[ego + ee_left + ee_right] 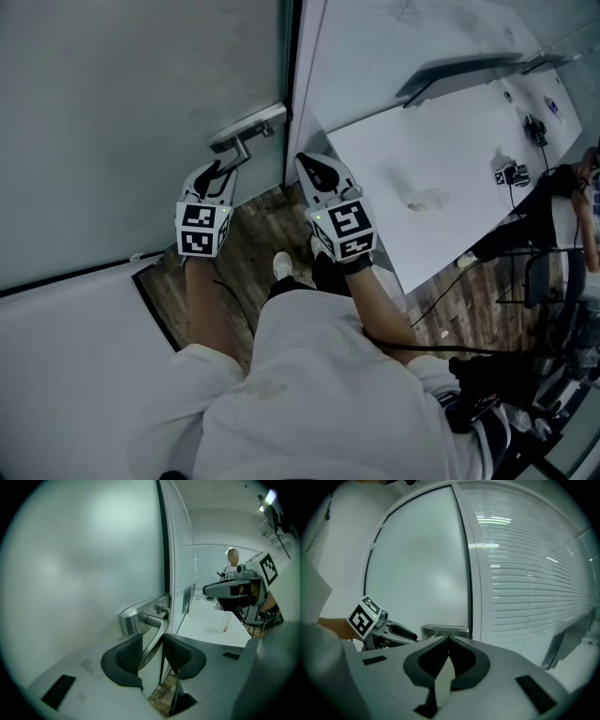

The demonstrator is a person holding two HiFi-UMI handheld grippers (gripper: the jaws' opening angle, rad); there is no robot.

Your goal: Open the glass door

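The frosted glass door point(141, 122) fills the left of the head view, with its metal handle plate point(248, 127) near its right edge. From the plate point(136, 616) a lever point(157, 625) curves downward. My left gripper point(222, 173) point(152, 639) is shut on that lever, which runs between its two pads. My right gripper point(314, 167) point(449, 641) hovers just right of the door's edge, shut with nothing in it. From its view the door point(422, 573) and the left gripper point(389, 632) at the handle show.
A fixed glass panel with blinds point(534, 583) stands right of the door frame. A white table point(441, 178) reaches close on the right, above wood flooring point(258, 234). My shoe point(281, 265) is near the door. A seated person point(562, 206) and chairs are far right.
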